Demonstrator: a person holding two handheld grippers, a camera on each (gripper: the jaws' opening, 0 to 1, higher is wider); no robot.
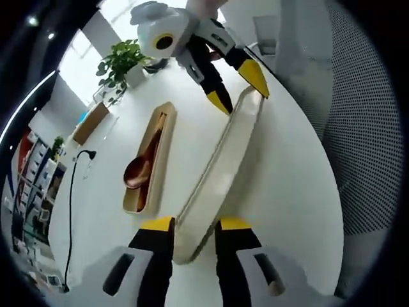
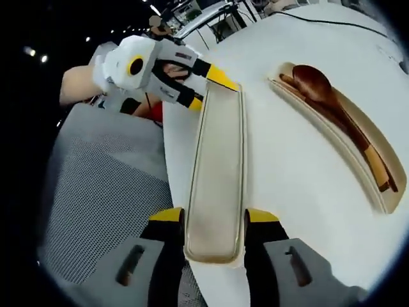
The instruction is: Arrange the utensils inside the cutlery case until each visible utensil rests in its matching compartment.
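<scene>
A long cream case lid (image 1: 223,160) hangs over the white table (image 1: 287,192), held at both ends. My left gripper (image 1: 195,224) is shut on its near end in the left gripper view, and my right gripper (image 1: 238,89) grips the far end. In the right gripper view the lid (image 2: 217,166) runs from my right gripper (image 2: 215,215) up to my left gripper (image 2: 208,89). The open case base (image 1: 142,203) lies on the table beside the lid, with a brown wooden spoon (image 1: 137,171) and wooden chopsticks (image 2: 358,137) inside. The spoon's bowl (image 2: 313,80) faces up.
A grey mesh chair (image 2: 96,192) stands against the table's edge under the lid's side. A potted plant (image 1: 121,61), a wooden box (image 1: 89,121) and a black cable (image 1: 70,204) sit at the table's far side. A person's hand (image 2: 77,83) holds the left gripper.
</scene>
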